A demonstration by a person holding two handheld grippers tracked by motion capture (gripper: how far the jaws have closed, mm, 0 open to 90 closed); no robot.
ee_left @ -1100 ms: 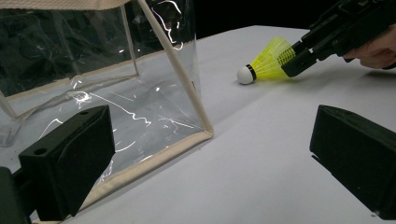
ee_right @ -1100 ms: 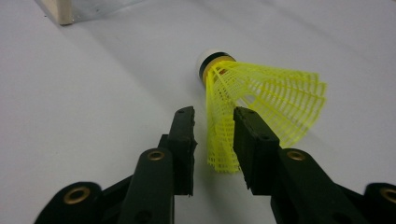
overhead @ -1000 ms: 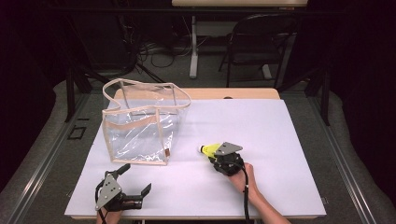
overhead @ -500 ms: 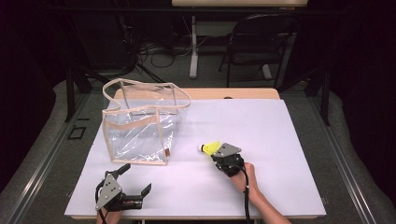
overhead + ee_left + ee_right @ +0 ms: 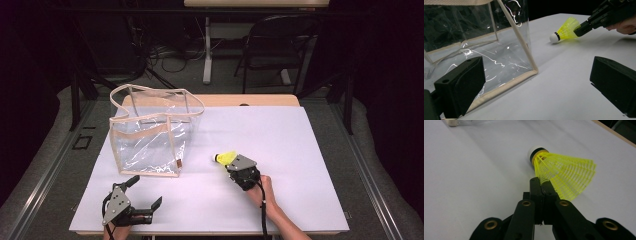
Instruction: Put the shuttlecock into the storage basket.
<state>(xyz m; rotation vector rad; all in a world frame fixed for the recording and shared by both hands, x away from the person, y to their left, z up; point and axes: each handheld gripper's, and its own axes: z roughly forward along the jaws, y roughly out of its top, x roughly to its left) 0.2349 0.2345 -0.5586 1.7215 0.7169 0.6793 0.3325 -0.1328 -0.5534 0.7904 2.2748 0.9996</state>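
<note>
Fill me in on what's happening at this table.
A person works with two handheld tongs. The right tongs have just been closing and now pinch the skirt edge of a yellow shuttlecock lying on the white table. The left tongs rest open near the table's front edge, holding nothing. A clear bag with beige trim stands upright to the shuttlecock's left, its top open.

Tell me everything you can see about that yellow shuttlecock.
The shuttlecock has a neon-yellow mesh skirt, seemingly plastic, a white rounded tip and a black band behind it. It lies on its side on the white table, right of the clear bag, tip toward it. The right hand-held gripper has just closed on its skirt edge.
</note>
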